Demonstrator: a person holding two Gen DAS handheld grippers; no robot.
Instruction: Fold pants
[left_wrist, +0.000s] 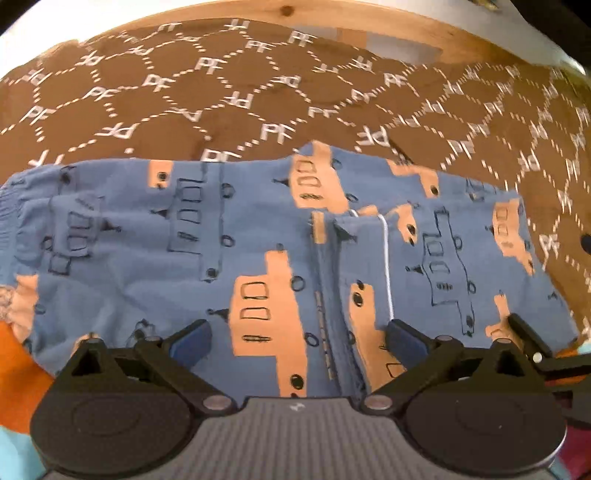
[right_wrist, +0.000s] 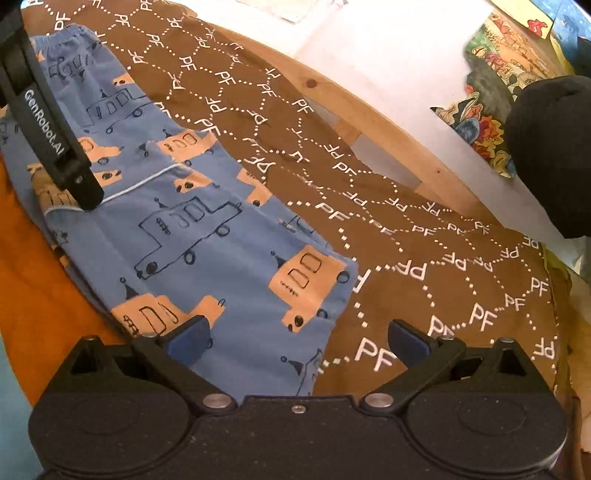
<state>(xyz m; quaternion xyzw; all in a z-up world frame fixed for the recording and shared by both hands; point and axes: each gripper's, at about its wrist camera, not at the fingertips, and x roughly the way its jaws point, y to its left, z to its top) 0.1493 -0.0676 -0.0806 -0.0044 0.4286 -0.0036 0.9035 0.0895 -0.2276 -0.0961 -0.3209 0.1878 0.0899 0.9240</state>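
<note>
Blue pants (left_wrist: 221, 266) printed with orange and outlined trucks lie folded flat on a brown cloth (left_wrist: 221, 96) with white PF lettering. A white drawstring (left_wrist: 386, 266) trails across them. My left gripper (left_wrist: 299, 339) is open, low over the near edge of the pants with its fingers astride the centre seam. In the right wrist view the pants (right_wrist: 207, 236) run from upper left to the bottom centre. My right gripper (right_wrist: 301, 338) is open over their right-hand end, one finger over blue fabric and the other over the brown cloth (right_wrist: 424, 236). A left gripper finger (right_wrist: 55, 122) touches the pants by the drawstring (right_wrist: 147, 181).
A wooden frame (right_wrist: 369, 110) borders the brown cloth, with a white surface (right_wrist: 388, 48) beyond it. Orange fabric (right_wrist: 44, 288) lies under the near edge of the pants. A colourful printed item (right_wrist: 487, 122) and a black rounded object (right_wrist: 550, 155) sit at the far right.
</note>
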